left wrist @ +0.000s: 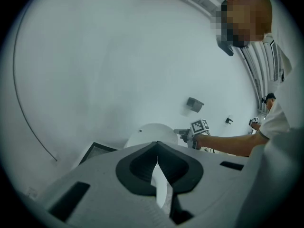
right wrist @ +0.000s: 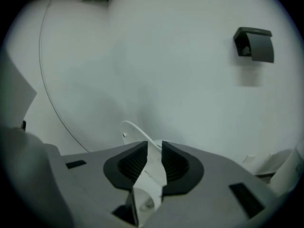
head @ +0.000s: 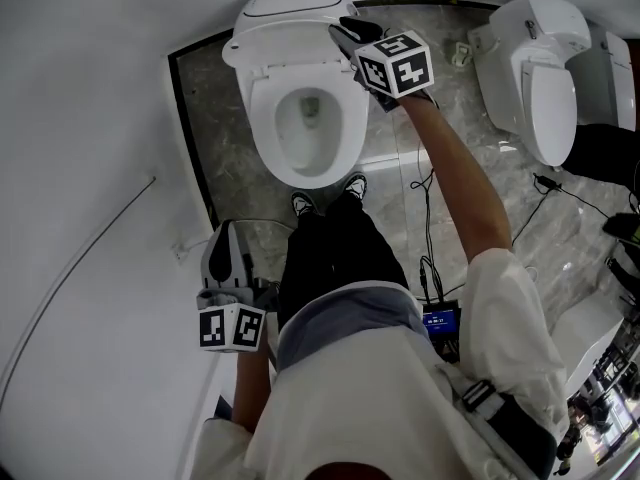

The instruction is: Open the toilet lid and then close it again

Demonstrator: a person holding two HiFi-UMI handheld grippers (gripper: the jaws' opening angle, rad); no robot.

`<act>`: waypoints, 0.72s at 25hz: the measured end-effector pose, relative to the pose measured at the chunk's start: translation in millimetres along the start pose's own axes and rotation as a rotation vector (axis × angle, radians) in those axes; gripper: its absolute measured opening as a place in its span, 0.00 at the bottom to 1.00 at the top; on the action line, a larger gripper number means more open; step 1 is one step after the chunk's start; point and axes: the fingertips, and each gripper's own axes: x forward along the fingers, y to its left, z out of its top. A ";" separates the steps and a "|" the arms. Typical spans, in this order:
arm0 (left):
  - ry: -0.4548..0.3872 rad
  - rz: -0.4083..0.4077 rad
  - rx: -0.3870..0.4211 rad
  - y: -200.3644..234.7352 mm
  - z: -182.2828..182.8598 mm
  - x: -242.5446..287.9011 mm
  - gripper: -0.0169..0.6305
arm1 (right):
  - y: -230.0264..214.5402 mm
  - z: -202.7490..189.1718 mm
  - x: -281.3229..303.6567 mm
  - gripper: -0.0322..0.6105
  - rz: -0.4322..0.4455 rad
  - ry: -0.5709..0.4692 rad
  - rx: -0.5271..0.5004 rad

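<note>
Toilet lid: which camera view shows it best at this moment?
The head view: the whole toilet lid shows there, raised behind the open bowl, with the right gripper at its edge. The right gripper view shows only a thin stretch of its rim between the jaws. The left gripper view shows its upper part, far off.
</note>
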 end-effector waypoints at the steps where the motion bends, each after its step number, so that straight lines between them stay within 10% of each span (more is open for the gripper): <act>1: -0.002 0.003 0.000 0.8 0.4 -0.4 0.04 | -0.6 -1.2 0.3 0.16 -0.007 0.026 -0.057; 18: 0.021 0.109 -0.005 20.4 -16.9 -22.8 0.04 | -59.8 -0.8 41.3 0.16 -0.035 0.292 -0.484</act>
